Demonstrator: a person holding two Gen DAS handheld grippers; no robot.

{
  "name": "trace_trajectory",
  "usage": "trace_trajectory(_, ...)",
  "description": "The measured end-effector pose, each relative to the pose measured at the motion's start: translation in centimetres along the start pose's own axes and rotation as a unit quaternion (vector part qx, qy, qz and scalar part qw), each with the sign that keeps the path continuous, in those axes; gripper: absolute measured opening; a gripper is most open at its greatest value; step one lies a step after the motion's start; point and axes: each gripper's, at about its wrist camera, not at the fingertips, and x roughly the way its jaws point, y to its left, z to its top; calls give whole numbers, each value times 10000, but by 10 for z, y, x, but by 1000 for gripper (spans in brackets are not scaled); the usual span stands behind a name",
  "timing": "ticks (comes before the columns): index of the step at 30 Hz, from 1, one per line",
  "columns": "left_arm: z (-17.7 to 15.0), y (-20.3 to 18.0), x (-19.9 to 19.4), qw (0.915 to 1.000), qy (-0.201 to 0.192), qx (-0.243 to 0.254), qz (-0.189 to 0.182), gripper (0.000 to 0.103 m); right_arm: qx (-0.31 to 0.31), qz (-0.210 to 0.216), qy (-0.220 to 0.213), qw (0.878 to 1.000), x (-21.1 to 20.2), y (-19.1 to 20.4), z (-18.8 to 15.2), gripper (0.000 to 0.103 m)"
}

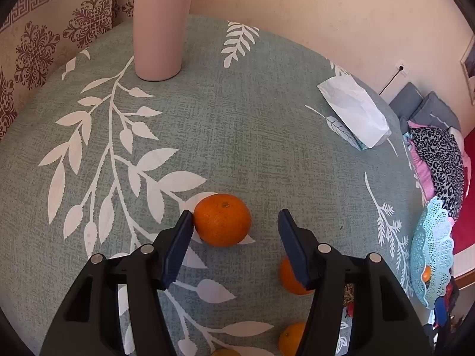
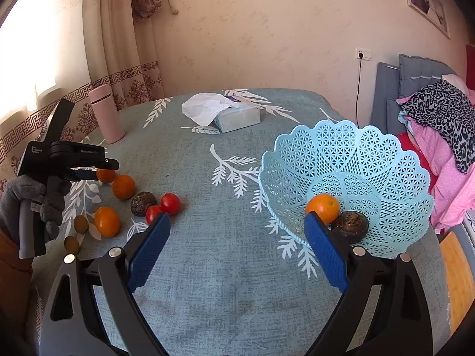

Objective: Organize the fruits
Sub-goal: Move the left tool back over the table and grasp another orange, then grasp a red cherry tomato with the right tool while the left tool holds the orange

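My left gripper [image 1: 234, 216] is open, its jaws on either side of an orange [image 1: 222, 220] on the table; the left finger [image 1: 178, 243] touches it. More oranges [image 1: 292, 279] lie nearer. In the right wrist view the left gripper [image 2: 95, 169] reaches that orange [image 2: 105, 175]. Beside it lie two oranges [image 2: 123, 187], two tomatoes [image 2: 170, 203], a dark round fruit [image 2: 143, 203] and two small brown fruits [image 2: 80, 224]. A light blue lattice basket [image 2: 344, 160] holds an orange [image 2: 323, 207] and a dark fruit [image 2: 350, 226]. My right gripper [image 2: 237, 228] is open and empty, left of the basket.
A pink tumbler [image 1: 160, 23] stands at the table's far left, also in the right wrist view [image 2: 106, 115]. A tissue box with white paper [image 2: 225, 112] lies at the back. A bed with piled clothes [image 2: 445, 124] borders the table on the right.
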Motion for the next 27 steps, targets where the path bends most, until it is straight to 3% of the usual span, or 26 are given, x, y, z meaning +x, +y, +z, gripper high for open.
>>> trace_trajectory(3, 0, 6, 3, 9999, 50, -119, -56, 40, -28, 176, 103, 9998, 3, 7, 3, 93)
trace_trajectory(13, -9, 13, -26, 9989, -318, -101, -343, 40, -193, 796, 806, 9934, 42, 40, 12, 90)
trace_trajectory(18, -10, 7, -45, 9975, -595, 3, -371, 40, -363, 936, 1361, 9856, 73, 58, 6, 61)
trace_trajectory(27, -11, -3, -57, 9961, -742, 124, -456, 40, -444, 943, 1656, 9807, 105, 75, 10, 39)
